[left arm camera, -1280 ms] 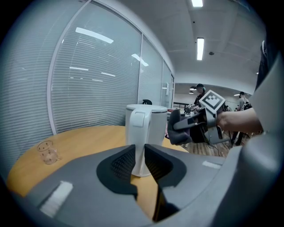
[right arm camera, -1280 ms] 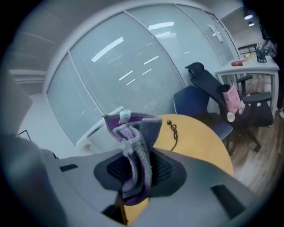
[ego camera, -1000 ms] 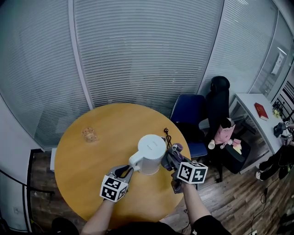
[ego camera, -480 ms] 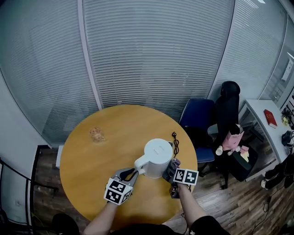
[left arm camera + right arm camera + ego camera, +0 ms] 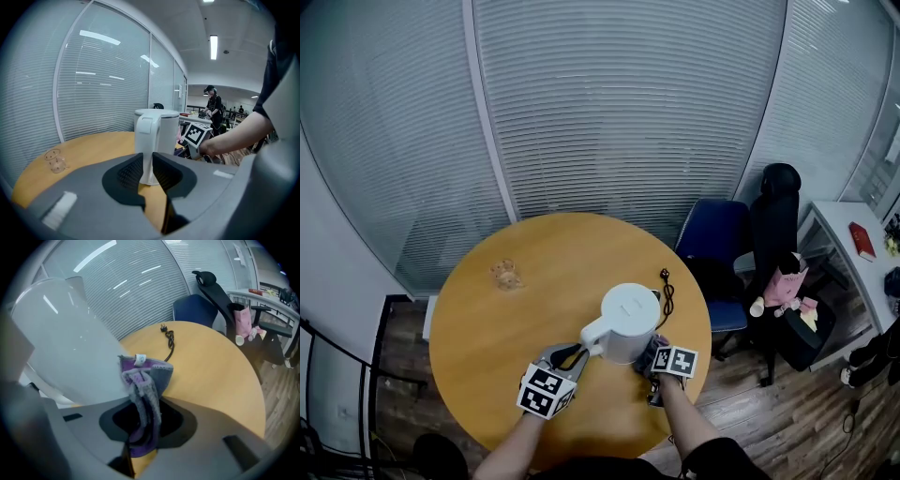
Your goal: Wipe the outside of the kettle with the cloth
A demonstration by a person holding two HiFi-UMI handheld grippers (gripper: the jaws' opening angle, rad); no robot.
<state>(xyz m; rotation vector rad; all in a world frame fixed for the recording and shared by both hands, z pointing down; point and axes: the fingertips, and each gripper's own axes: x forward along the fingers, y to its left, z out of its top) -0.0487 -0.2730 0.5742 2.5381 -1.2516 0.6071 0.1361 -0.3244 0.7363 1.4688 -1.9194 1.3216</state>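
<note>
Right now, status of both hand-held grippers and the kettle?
Left hand-held gripper shut on kettle handle. Right hand-held gripper shut on cloth, beside kettle body. Cord lies apart.

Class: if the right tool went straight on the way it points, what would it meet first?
Probably the kettle: the purple cloth clamped in the right tool looks pressed against its side. Just right lies bare table; depth is unclear.

left gripper: grey moulded shell, black ribbed pads, black-and-white square-marker cube lower centre-left | right gripper: grey, matching marker cube, lower centre | sleeve: dark, short, bottom edge
</note>
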